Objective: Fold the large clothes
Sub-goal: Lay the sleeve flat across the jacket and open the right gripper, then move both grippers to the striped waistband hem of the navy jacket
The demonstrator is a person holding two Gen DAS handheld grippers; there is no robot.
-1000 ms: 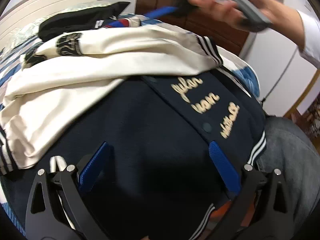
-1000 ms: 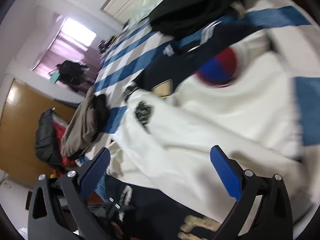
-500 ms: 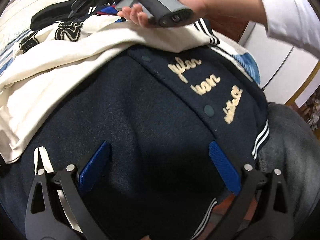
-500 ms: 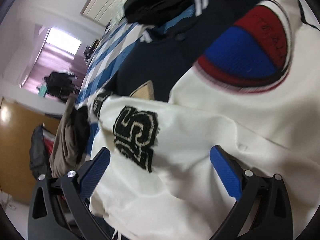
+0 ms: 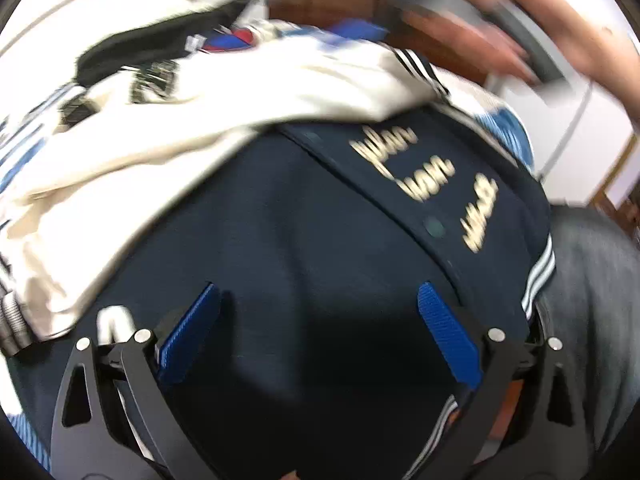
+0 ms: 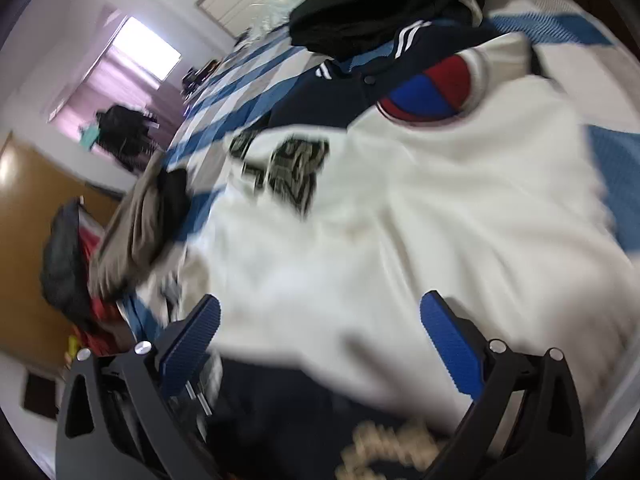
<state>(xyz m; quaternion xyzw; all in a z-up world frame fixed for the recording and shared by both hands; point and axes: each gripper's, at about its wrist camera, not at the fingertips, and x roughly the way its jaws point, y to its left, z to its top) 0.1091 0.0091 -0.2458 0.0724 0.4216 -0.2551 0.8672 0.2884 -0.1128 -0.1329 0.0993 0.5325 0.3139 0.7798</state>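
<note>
A navy varsity jacket (image 5: 304,232) with gold script and striped hem lies across the bed, its cream sleeve (image 5: 224,96) folded over the upper part. My left gripper (image 5: 318,312) hovers open just above the navy front panel, nothing between its blue pads. In the right wrist view the cream sleeve (image 6: 420,216) with a black number patch and a red-and-blue round patch (image 6: 428,88) fills the middle. My right gripper (image 6: 320,320) stands open above that sleeve, holding nothing. The same right gripper's handle, held by a hand (image 5: 500,32), shows blurred at the top right of the left wrist view.
A black garment (image 6: 384,4) lies at the far end of the blue-striped bed (image 6: 248,80). A beige and dark pile of clothes (image 6: 132,224) sits at the bed's left edge. A wooden dresser (image 5: 332,4) stands behind. The person's jeans (image 5: 592,300) are at the right.
The right gripper has lifted back away from the cream sleeve, so more of the bed shows. The hand has moved from above the jacket's middle to the upper right. The left gripper barely moved.
</note>
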